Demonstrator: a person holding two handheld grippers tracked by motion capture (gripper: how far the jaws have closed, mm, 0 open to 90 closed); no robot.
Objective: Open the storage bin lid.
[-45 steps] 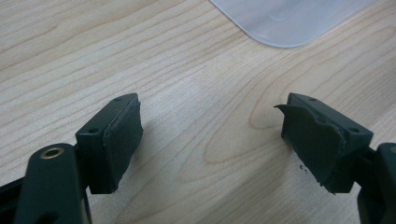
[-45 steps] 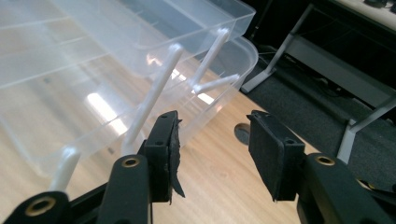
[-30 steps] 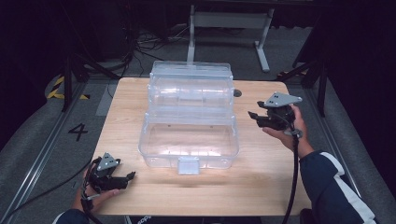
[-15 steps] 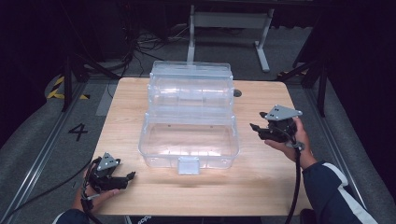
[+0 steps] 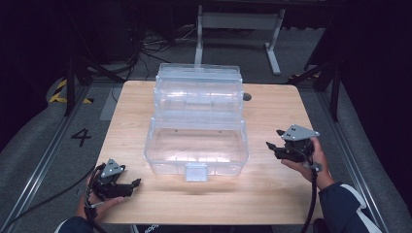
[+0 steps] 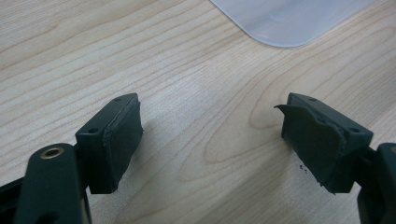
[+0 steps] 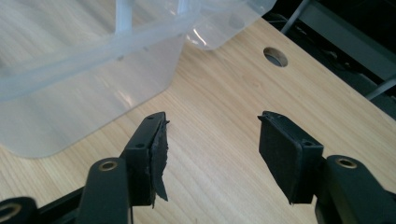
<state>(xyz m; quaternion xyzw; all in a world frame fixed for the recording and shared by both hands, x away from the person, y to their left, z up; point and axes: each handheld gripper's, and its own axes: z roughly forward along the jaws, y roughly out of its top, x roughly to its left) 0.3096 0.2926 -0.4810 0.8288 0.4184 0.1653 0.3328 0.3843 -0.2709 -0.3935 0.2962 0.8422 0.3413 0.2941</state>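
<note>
Two grippers flank the clear plastic box [image 5: 197,133] on the bench [image 5: 272,194]: the left gripper [image 5: 137,184], near its front left corner, holds empty jaws apart; the right gripper [image 5: 273,140], beside its right wall, has jaws just opening, nothing between them.

Right gripper [image 5: 273,145] lowered toward table [image 5: 272,194] (jaws just opening, empty).

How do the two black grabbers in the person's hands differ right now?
The left gripper sits low at the table's near corner, away from the clear box; the right gripper hovers close beside the box. The right's jaws have just been opening. Both are open and empty.
</note>
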